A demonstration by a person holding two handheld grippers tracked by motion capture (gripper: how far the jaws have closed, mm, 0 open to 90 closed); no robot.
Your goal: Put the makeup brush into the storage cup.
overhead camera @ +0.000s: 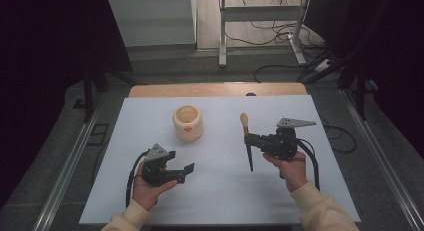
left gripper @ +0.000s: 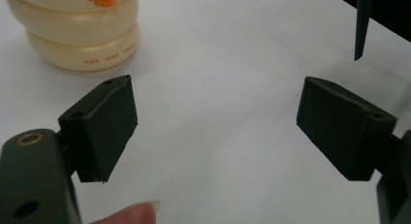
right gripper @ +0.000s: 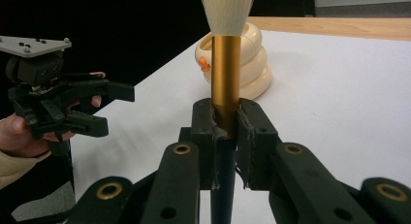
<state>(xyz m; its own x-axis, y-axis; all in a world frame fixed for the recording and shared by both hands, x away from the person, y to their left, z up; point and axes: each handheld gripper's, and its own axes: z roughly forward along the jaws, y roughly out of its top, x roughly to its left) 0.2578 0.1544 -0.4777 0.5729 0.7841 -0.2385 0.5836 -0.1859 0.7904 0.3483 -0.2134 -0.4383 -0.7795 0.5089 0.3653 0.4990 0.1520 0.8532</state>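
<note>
Gripping the brush (right gripper: 226, 73) at its gold collar, the right gripper (right gripper: 226, 132) is holding it upright above the table (overhead camera: 220, 191). It seems light, stiff and smooth, bristles soft. The left gripper (left gripper: 218, 132) is waiting wide and empty beside the cup (overhead camera: 188, 122).

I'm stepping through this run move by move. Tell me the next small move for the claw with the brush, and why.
Probably carry the brush toward the cream pot and hold it above the open top. The right claw is shut on the brush at its gold ferrule, the pot stands apart to its left on the white table, and the left claw is open and holds nothing.
</note>
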